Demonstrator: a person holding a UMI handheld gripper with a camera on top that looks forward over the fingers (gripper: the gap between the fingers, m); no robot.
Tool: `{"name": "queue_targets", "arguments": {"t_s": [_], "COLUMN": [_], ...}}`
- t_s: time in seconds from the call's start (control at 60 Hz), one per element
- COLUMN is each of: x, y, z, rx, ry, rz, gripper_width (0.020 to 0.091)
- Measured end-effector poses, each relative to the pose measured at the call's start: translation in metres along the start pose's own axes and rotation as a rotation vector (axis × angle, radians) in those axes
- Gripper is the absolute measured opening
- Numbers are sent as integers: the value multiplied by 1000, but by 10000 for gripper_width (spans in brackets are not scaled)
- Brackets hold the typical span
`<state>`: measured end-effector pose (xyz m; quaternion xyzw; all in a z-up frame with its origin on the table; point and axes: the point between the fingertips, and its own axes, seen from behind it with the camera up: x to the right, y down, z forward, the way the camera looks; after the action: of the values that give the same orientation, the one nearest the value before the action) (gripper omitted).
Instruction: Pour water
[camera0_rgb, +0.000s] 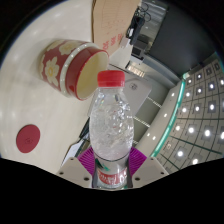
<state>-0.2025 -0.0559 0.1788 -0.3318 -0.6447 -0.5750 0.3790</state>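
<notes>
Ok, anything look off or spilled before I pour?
No spill visible. The water bottle sits upright in the gripper, but its red cap is still on. The red paper cup appears tilted in this view.

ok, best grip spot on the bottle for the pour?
Low on the body, at the label band, from the side. The bottle is upright with its red cap on, and the gripper already has both pads on that band. The cup sits beyond.
</notes>
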Motion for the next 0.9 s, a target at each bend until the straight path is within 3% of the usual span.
{"name": "queue_targets", "arguments": {"t_s": [0.233,0.433,0.517,0.683,0.9], "x": [9,35,34,-10,-76], "y": [18,42,44,31,11], "z": [-13,-37,-42,-46,-41], "rx": [-29,-30,3,37,54], "ry": [-33,-108,-174,-329,-410], "rz": [189,880,1200,1720,1944], "gripper_width": [397,397,398,402,400]}}
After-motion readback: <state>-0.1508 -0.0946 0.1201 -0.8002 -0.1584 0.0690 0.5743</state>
